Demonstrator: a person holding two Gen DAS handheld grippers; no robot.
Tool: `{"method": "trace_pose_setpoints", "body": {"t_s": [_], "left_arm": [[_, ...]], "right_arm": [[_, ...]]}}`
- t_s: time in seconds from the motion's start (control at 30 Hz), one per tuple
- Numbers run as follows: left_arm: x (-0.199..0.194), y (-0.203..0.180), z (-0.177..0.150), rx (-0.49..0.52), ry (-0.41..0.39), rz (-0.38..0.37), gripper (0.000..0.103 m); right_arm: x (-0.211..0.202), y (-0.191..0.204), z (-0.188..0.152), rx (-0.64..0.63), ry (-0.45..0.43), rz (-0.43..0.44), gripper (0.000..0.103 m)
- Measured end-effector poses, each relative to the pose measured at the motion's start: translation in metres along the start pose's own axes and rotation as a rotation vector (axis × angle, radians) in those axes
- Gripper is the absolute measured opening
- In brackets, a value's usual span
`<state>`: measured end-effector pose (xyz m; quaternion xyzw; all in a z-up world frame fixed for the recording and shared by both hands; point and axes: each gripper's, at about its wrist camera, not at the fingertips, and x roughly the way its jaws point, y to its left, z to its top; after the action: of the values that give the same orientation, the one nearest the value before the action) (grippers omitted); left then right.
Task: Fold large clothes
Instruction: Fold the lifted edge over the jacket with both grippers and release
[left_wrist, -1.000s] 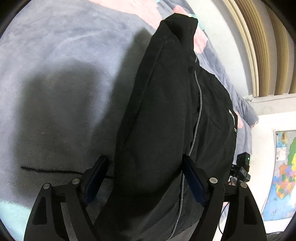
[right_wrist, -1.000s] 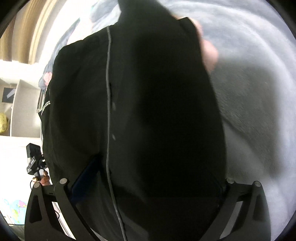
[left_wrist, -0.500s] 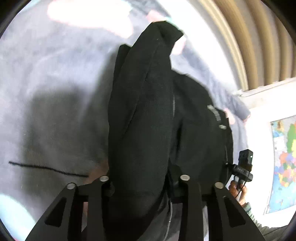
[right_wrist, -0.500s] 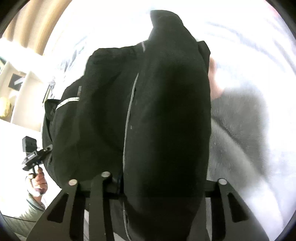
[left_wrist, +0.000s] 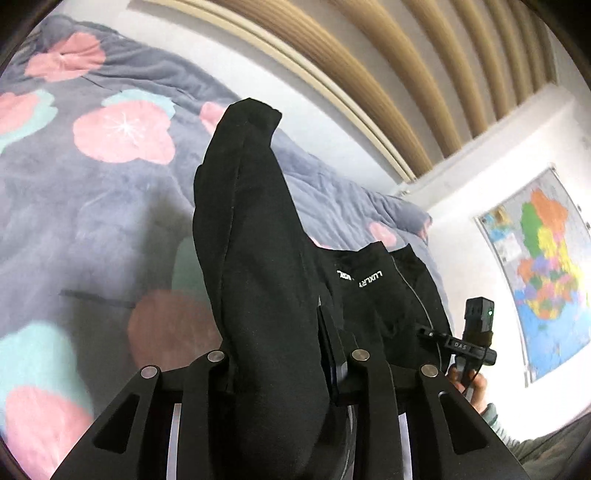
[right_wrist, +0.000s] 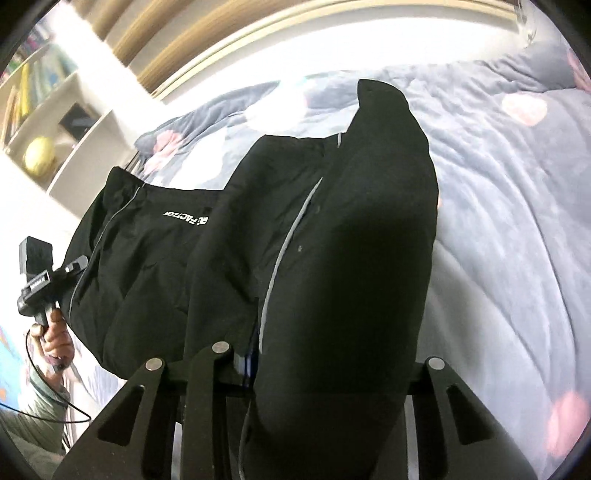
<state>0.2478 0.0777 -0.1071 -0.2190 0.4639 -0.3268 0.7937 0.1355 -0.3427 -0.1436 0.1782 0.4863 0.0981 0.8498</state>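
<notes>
Both the left gripper (left_wrist: 280, 373) and right gripper (right_wrist: 325, 369) have just closed, fingers clamping the black garment (left_wrist: 258, 258) above the bed (left_wrist: 92, 206).

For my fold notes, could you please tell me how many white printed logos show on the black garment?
2: one reads in the left wrist view on the stretched panel, one in the right wrist view; possibly the same print, others may be hidden in folds.

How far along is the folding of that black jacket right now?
Done: both hand-held grippers, left and right, have just closed on the black jacket. In hand: it hangs bunched between them above the floral blanket. Left: no tidy fold shows yet; laying down and folding remain.
</notes>
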Motion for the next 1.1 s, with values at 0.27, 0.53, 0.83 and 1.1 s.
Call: {"method": "trace_pose_setpoints", "body": {"t_s": [0.27, 0.53, 0.83, 1.1], "left_arm": [[-0.067, -0.011, -0.079, -0.036, 0.015, -0.099, 0.012], [-0.032, 0.080, -0.133, -0.230, 0.109, 0.264, 0.021], [-0.058, 0.147, -0.152, -0.512, 0.119, 0.171, 0.056], [-0.098, 0.084, -0.140, -0.287, 0.105, 0.239, 0.059]], "right_arm": [[-0.023, 0.036, -0.090, 0.003, 0.085, 0.005, 0.036], [0.038, -0.031, -0.163, 0.227, 0.254, -0.190, 0.055], [-0.008, -0.055, -0.172, 0.332, 0.181, -0.166, 0.059], [-0.060, -0.033, -0.167, 0.324, 0.080, -0.271, 0.072]]}}
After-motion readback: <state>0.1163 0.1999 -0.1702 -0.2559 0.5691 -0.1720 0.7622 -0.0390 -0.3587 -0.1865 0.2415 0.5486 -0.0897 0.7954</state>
